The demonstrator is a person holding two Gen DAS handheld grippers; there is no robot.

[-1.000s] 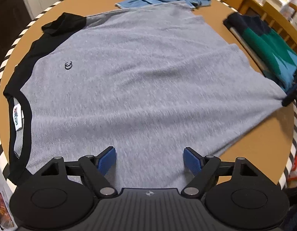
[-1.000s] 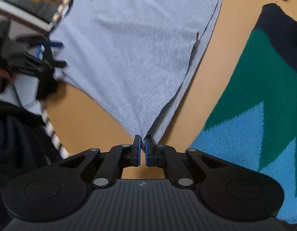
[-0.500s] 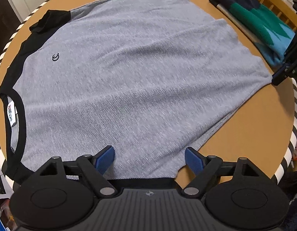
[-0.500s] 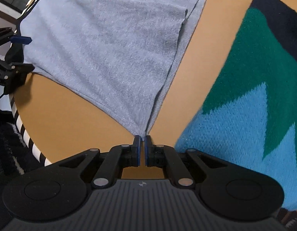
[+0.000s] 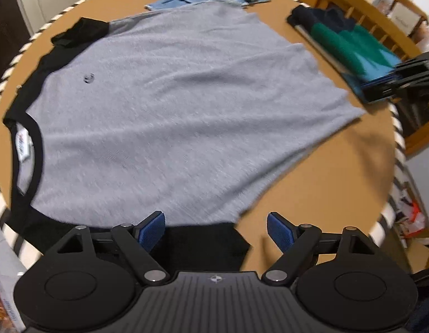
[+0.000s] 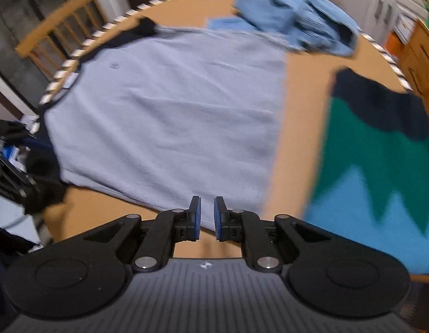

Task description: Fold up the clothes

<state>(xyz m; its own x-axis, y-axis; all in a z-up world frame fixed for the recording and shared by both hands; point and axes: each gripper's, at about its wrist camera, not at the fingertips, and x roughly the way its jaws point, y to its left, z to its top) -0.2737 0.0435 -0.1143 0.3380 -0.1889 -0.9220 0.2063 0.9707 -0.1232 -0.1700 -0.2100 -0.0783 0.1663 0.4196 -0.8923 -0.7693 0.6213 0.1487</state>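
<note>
Shirt logo [image 5: 88,78] ahead-left of the left gripper smeared unreadable, collar label [image 5: 23,148] print illegible, sweater [image 6: 381,166] right of the right gripper cut by frame edge, blurred.

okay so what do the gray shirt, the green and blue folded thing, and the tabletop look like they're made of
Gray shirt: thin, soft knit, probably cotton jersey; matte, fine ribbing, shallow wrinkles, black trim.
Green and blue folded garment: thicker, fuzzier knit, likely a wool or acrylic sweater; blur hides the stitches.
Tabletop: smooth, matte tan surface, possibly laminate or a cover; no grain shows.
</note>
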